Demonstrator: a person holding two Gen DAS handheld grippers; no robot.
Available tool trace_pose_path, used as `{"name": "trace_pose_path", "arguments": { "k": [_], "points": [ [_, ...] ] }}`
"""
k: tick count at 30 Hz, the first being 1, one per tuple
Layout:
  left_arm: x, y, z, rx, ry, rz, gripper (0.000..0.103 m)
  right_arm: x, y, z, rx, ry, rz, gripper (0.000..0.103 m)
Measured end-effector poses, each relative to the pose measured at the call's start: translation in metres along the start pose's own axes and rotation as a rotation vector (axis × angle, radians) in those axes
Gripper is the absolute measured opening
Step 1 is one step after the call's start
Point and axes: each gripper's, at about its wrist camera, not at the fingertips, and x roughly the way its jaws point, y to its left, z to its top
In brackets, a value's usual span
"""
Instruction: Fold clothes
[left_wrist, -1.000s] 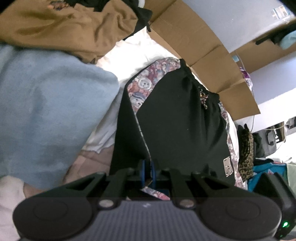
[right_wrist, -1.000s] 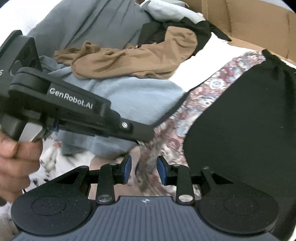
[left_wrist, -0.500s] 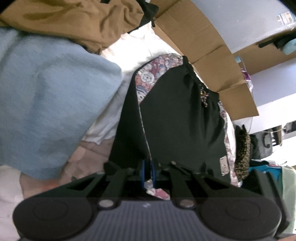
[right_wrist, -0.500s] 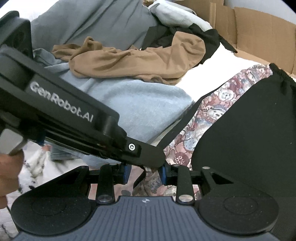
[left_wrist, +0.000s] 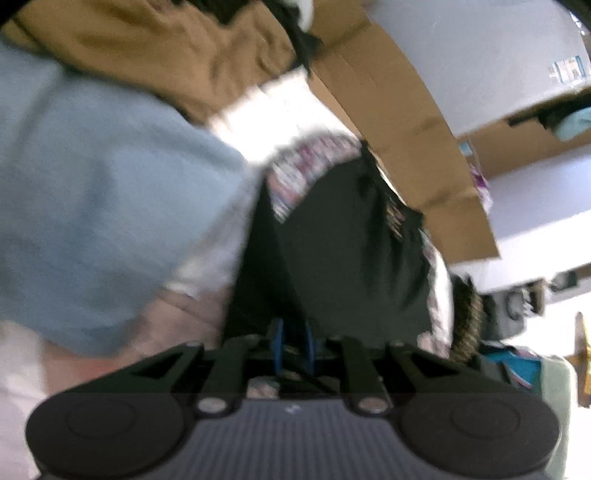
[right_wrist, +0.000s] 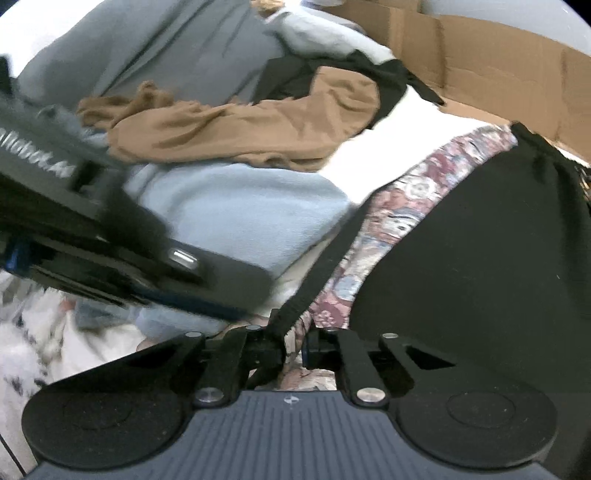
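Note:
A black garment with a flowered print panel (left_wrist: 351, 240) lies spread on the white bedding. In the blurred left wrist view my left gripper (left_wrist: 293, 343) is shut on its near edge, with dark cloth between the blue pads. In the right wrist view the same garment (right_wrist: 480, 240) fills the right side. My right gripper (right_wrist: 293, 345) is shut on its black hem and flowered panel. The left gripper's black housing (right_wrist: 92, 221) reaches in from the left, its tip just above my right fingers.
A light blue garment (right_wrist: 240, 206) lies left of the black one, under a tan garment (right_wrist: 240, 125) and grey cloth (right_wrist: 166, 48). Cardboard box flaps (left_wrist: 406, 122) stand behind the bedding. A leopard-print item (left_wrist: 465, 317) sits at the right.
My right gripper went from open to shut on the garment's hem. The left gripper kept its hold and is moving, blurring its view. The garment's edge now rises taut off the bedding.

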Motion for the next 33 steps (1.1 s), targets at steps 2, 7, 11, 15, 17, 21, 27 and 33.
{"name": "trace_pose_path", "arguments": {
  "k": [2, 7, 11, 15, 17, 21, 27, 33],
  "points": [
    [-0.002, 0.012, -0.001, -0.022, -0.004, 0.044, 0.014, 0.001, -0.005, 0.0, 0.024, 0.005, -0.009, 0.008],
    [0.003, 0.026, -0.011, -0.012, 0.01, 0.17, 0.014, 0.009, -0.019, -0.003, 0.111, 0.041, -0.037, 0.009],
    [0.005, 0.034, -0.024, -0.02, 0.011, 0.207, 0.014, 0.009, -0.031, -0.005, 0.188, 0.058, -0.034, 0.01],
    [0.009, 0.036, -0.031, -0.009, 0.026, 0.203, 0.014, 0.006, -0.039, 0.001, 0.225, 0.068, -0.015, 0.009],
    [0.012, 0.036, -0.032, 0.001, 0.031, 0.194, 0.014, -0.001, -0.042, 0.006, 0.224, 0.063, -0.01, 0.007],
    [0.022, 0.032, -0.034, 0.024, 0.054, 0.159, 0.014, -0.02, -0.049, 0.015, 0.219, 0.058, -0.012, 0.002],
    [0.04, 0.017, -0.035, 0.064, 0.085, 0.118, 0.014, -0.053, -0.073, 0.02, 0.28, 0.076, -0.068, 0.001],
    [0.055, -0.007, -0.042, 0.089, 0.113, 0.093, 0.017, -0.074, -0.106, 0.028, 0.315, 0.133, -0.067, 0.001]
  ]
}}
